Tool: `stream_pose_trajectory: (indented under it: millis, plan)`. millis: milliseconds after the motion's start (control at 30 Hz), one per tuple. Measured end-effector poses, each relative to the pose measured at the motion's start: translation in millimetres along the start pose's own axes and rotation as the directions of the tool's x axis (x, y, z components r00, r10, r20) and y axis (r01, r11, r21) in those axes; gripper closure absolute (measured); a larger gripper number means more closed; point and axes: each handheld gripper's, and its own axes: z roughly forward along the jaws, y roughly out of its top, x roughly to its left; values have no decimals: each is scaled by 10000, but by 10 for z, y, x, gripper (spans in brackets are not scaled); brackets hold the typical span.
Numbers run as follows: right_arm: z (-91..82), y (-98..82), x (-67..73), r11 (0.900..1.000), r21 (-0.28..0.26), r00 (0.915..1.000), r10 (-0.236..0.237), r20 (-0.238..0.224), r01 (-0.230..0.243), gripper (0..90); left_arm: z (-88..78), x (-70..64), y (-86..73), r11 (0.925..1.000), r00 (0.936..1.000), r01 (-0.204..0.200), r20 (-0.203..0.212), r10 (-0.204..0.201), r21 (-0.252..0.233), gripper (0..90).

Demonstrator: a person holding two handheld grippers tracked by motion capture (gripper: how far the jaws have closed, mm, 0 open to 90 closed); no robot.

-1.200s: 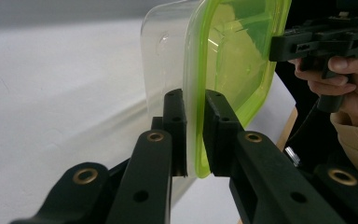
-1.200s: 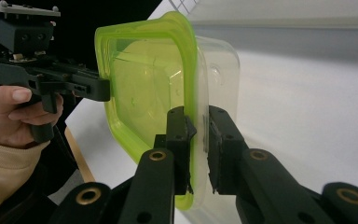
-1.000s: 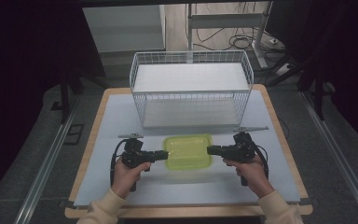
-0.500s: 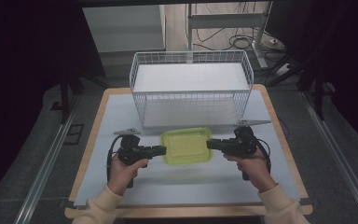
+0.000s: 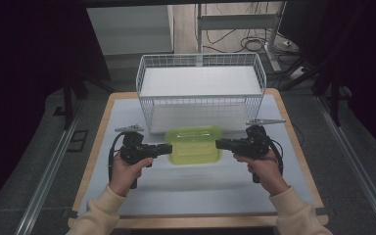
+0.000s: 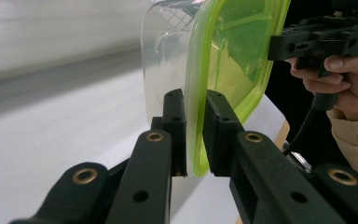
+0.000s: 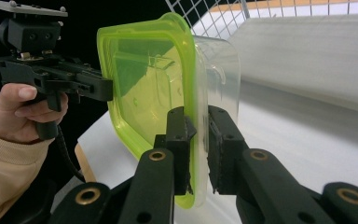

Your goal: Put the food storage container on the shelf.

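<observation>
High view shows your left gripper (image 5: 166,148) and right gripper (image 5: 220,144) jaws clamped on the lidded container's (image 5: 194,145) thin rim; uneven lifting could slip it against the wire basket (image 5: 200,105).

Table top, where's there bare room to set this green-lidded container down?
Bare mat lies between the container and the near table edge, and in strips left and right of the wire basket. It is crowded right by the basket's front.

Two matte-black pistol-grip grippers, left gripper (image 5: 168,148) and right gripper (image 5: 219,143), each with brass-bushed jaw links, a grey three-cornered top plate and a trailing black cable; the person's sleeves (image 5: 103,210) are cream with ribbed cuffs.
</observation>
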Motion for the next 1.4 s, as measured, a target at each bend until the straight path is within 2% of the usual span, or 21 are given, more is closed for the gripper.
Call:
stream_pose_trajectory:
  millis: [600,900,1400]
  plan:
    - [-41,167,0,9996,-273,9999,65,94,-62,800,-41,-59,242,9997,9997,-224,-109,224,-58,803]
    - [-76,331,38,9989,-448,9997,-121,230,131,800,-82,-98,421,9988,9986,-462,-264,457,-177,804]
    - [-120,653,55,9970,-620,9975,-425,570,460,799,-95,-66,717,9975,9984,-555,-114,551,-436,804]
